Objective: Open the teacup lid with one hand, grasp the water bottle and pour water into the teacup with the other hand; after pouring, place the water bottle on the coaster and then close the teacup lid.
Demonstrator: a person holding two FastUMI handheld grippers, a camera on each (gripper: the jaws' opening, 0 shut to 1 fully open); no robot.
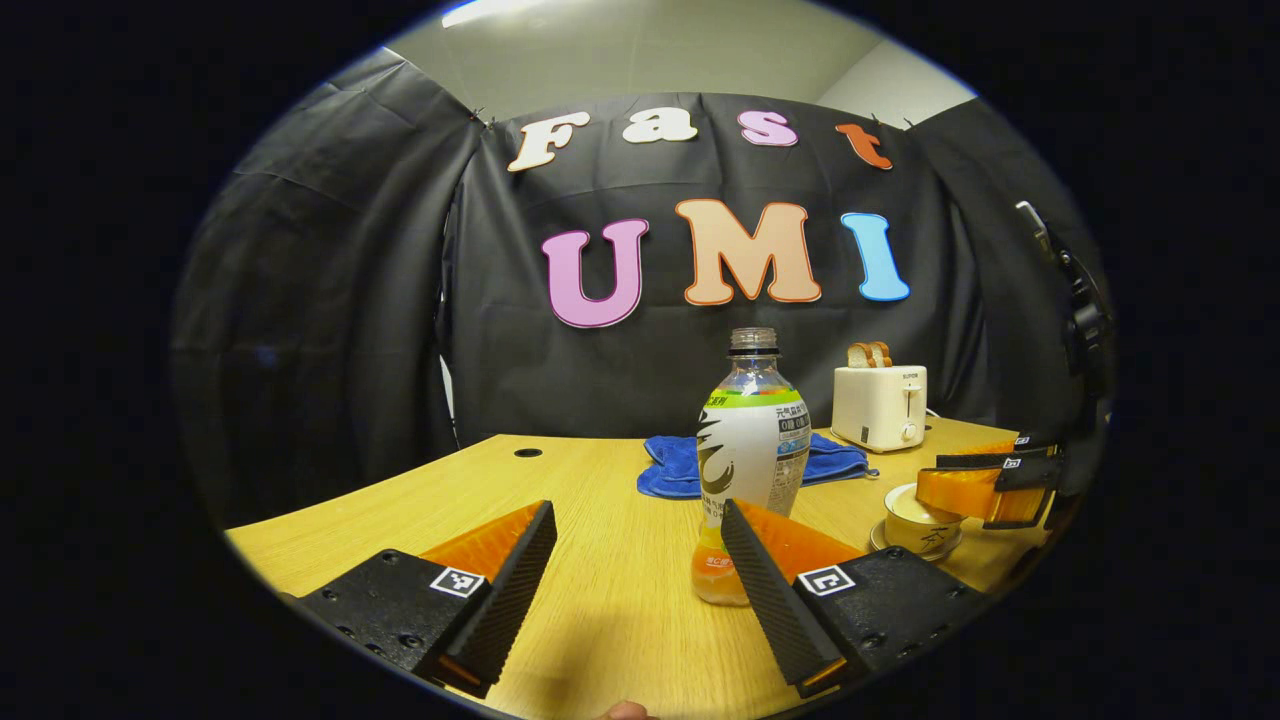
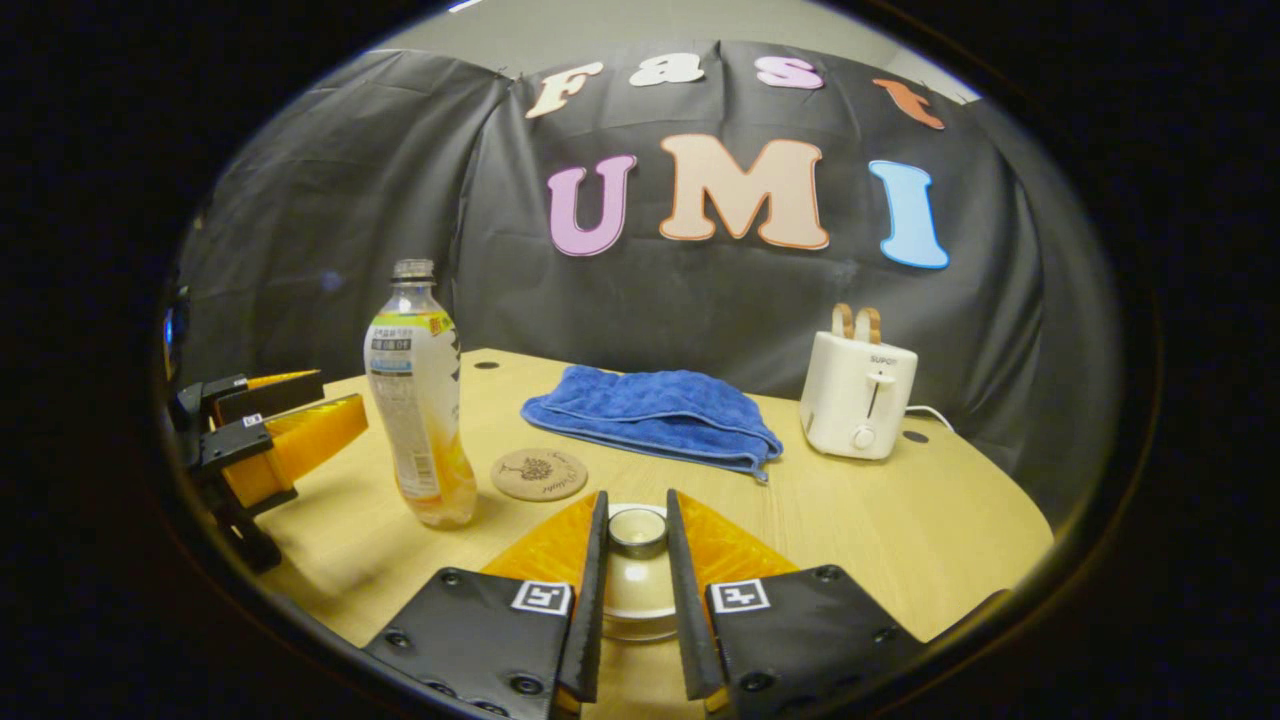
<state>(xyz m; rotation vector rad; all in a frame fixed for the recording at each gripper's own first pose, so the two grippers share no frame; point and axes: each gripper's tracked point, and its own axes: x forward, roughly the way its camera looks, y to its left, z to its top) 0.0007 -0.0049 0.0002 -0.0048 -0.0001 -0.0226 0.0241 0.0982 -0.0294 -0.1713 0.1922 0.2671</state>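
Observation:
A clear water bottle (image 1: 752,450) with a white label and no cap stands upright on the wooden table (image 1: 600,610). It is just ahead of my left gripper (image 1: 638,515), close to the right finger. That gripper is open with nothing between its fingers. In the right gripper view the bottle (image 2: 420,400) stands at the left, with the left gripper (image 2: 342,395) beside it. My right gripper (image 2: 636,500) is shut on the knob of the teacup lid (image 2: 637,528), and the lid rests on the white teacup (image 2: 632,600). A round cork coaster (image 2: 540,473) lies between bottle and cup.
A folded blue cloth (image 2: 650,415) lies behind the coaster. A white toaster (image 2: 860,395) holding bread stands at the back right, its cord trailing off. The teacup (image 1: 915,520) sits at the table's right side under the right gripper (image 1: 930,472). The table's edge (image 2: 900,520) curves close by.

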